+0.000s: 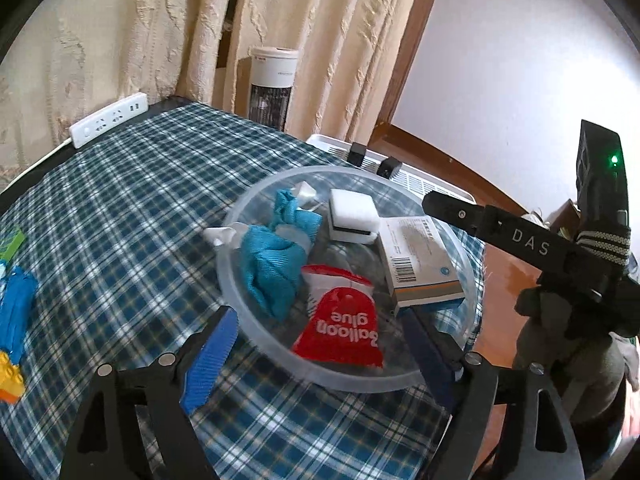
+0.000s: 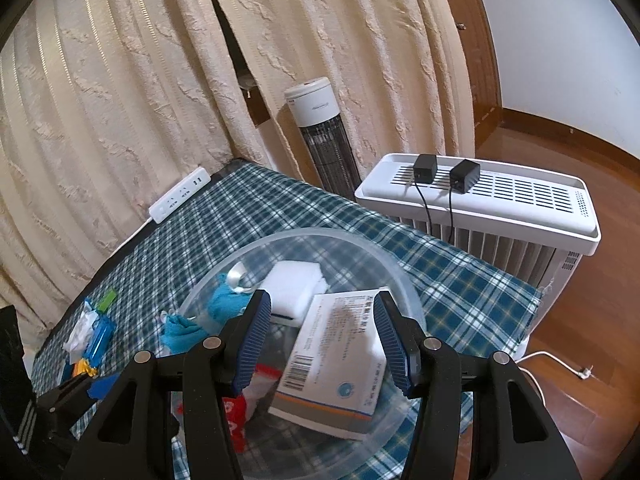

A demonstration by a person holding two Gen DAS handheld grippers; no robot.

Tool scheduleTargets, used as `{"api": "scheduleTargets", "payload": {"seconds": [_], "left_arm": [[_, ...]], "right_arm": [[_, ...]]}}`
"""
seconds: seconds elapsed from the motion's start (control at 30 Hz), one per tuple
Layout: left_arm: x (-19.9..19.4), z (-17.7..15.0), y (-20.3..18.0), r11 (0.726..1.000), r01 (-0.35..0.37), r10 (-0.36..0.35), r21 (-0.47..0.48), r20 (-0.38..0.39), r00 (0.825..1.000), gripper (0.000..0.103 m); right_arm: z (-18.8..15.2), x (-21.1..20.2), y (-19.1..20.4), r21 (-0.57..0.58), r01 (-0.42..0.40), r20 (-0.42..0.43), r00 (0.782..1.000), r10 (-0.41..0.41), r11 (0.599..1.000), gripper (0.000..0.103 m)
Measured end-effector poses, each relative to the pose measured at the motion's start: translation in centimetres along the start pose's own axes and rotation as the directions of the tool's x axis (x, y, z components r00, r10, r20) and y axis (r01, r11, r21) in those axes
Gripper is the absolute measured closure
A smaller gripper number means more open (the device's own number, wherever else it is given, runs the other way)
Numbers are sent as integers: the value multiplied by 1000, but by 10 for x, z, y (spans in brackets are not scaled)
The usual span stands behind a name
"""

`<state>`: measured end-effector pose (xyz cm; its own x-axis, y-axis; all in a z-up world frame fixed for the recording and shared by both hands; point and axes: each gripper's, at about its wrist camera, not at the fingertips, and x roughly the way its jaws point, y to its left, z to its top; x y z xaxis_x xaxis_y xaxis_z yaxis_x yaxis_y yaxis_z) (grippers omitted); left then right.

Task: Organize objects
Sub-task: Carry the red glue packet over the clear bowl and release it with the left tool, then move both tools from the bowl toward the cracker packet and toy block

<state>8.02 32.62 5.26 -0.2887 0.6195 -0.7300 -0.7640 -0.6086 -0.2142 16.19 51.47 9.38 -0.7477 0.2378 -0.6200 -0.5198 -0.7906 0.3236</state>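
Left fingers [image 1: 320, 354] wide apart, empty, above bowl [image 1: 400, 384]; right fingers [image 2: 322, 344] flank box [image 2: 336, 364], grip unclear.

Blurred box [image 2: 336, 364] print unreadable; blue toy [image 1: 14, 320] cut off.

- left gripper [image 1: 320, 354]: black frame, silver round screws, ribbed blue pads [image 1: 210, 364]
- right gripper [image 2: 325, 340]: same black build, "das" lettering, green led, striped strap

"Balloon glue" on red packet [image 1: 340, 330]
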Motion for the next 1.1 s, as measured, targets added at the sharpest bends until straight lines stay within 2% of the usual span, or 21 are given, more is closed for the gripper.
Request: {"api": "scheduleTargets", "payload": {"seconds": [0.67, 1.1], "left_arm": [[-45, -24, 65, 982, -136, 143, -134, 39, 989, 14], [-76, -45, 124, 934, -249, 267, -255, 37, 963, 14]], "right_arm": [[-16, -4, 64, -96, -80, -29, 997, 78, 992, 48], [-33, 3, 116, -177, -142, -74, 989, 130, 974, 48]]}}
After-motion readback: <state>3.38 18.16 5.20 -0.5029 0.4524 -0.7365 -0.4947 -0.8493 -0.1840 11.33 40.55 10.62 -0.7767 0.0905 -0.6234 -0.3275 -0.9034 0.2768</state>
